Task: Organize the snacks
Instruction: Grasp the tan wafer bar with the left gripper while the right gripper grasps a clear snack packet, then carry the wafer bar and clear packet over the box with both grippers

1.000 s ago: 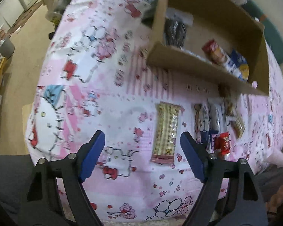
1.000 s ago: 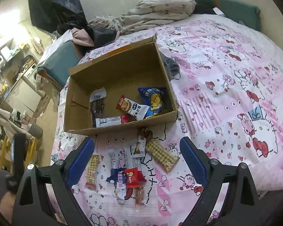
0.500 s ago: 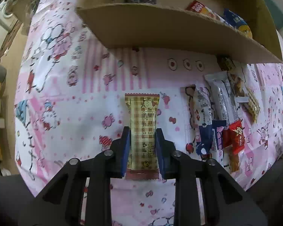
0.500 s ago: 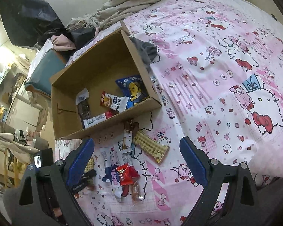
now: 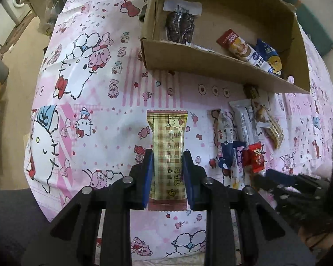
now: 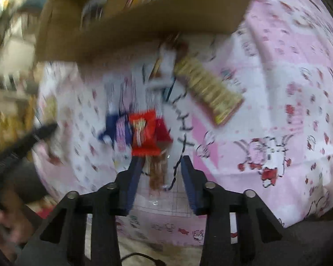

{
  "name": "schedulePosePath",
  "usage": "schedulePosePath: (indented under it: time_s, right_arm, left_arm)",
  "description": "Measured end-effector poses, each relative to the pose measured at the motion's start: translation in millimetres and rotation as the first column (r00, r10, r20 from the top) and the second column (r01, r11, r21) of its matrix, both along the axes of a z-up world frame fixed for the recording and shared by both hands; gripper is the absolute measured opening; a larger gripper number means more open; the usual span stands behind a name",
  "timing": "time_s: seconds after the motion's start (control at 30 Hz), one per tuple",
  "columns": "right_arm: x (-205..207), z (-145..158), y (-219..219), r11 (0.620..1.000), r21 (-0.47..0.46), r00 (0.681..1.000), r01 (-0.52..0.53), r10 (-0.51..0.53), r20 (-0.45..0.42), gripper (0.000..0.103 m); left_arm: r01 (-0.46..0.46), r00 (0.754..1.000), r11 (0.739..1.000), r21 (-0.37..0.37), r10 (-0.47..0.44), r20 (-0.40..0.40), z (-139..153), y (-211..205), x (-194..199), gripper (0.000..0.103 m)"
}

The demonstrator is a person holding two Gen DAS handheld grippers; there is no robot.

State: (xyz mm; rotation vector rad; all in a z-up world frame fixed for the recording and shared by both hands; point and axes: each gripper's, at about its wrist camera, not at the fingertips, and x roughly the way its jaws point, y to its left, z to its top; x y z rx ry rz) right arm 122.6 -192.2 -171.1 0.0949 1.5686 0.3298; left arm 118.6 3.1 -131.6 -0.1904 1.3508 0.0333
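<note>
Clamping the lower half of a tan checked snack bar (image 5: 168, 150), the left claw (image 5: 167, 161) has its blue pads pressed against both long edges of the wrapper, whose near end is hidden between the jaws; the bar lies lengthwise on the pink cartoon-print bedsheet (image 5: 82, 110). Small print on its wrapper is too fine to read. Off to its right sits a cluster of loose snacks: a silver packet (image 5: 244, 122), a blue-and-white packet (image 5: 225, 146) and a red packet (image 5: 255, 157), all overlapping so their edges are hard to separate. Beyond them stands the cardboard box (image 5: 211, 62), its near wall cutting off the lower parts of a dark chocolate packet (image 5: 181, 26), a red-and-white packet reading "FOOD" (image 5: 239, 46) and a blue bag (image 5: 268, 57). The right wrist view is smeared by motion. The right claw (image 6: 161, 166) has just been closing and stands narrowly parted over a brownish clear-wrapped snack (image 6: 157, 170); whether the pads touch it cannot be told. Just past it lies the red packet (image 6: 144, 133), and farther right a yellow wafer pack (image 6: 208, 90).
</note>
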Motion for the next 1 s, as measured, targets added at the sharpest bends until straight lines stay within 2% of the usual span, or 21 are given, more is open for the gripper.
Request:
schedulePosePath:
  time_s: [0.1, 0.13, 0.43, 0.57, 0.7, 0.87, 1.0]
  right_arm:
    - [-4.6, -4.0, 8.9, 0.997, -0.060, 0.999, -0.050, 0.050, 0.011, 0.032]
    - [-6.4, -3.9, 10.0, 0.997, -0.054, 0.998, -0.061, 0.061, 0.005, 0.019]
    - [-34.3, 20.1, 7.9, 0.993, 0.075, 0.995, -0.096, 0.096, 0.010, 0.018]
    - [-34.5, 40.4, 15.4, 0.974, 0.186, 0.991, -0.127, 0.119, 0.056, 0.018]
    - [-37.7, 42.4, 20.9, 0.950, 0.282, 0.990, -0.137, 0.135, 0.029, 0.018]
    - [-33.7, 62.5, 20.5, 0.917, 0.369, 0.986, -0.154, 0.119, 0.116, 0.018]
    - [-26.8, 91.7, 14.5, 0.893, 0.422, 0.968, -0.158, 0.057, 0.242, 0.018]
  left_arm:
    - [-0.002, 1.000, 1.000, -0.009, 0.002, -0.002, -0.3, 2.2, -2.2, 0.022]
    - [-0.005, 1.000, 1.000, -0.014, 0.005, -0.003, -0.1, 2.5, -2.6, 0.022]
    - [-0.022, 1.000, 1.000, -0.007, 0.022, -0.001, 1.5, 7.1, -1.3, 0.022]
    - [-0.019, 1.000, 1.000, 0.004, 0.019, -0.001, 0.5, 5.4, -1.6, 0.022]
    - [-0.021, 1.000, 1.000, 0.019, 0.021, -0.001, 0.0, 6.3, -2.6, 0.022]
    - [-0.041, 0.999, 0.999, 0.023, 0.041, 0.014, 5.6, 11.5, -4.1, 0.022]
    - [-0.048, 0.996, 0.999, 0.024, 0.046, 0.071, 25.7, 15.4, -4.6, 0.022]
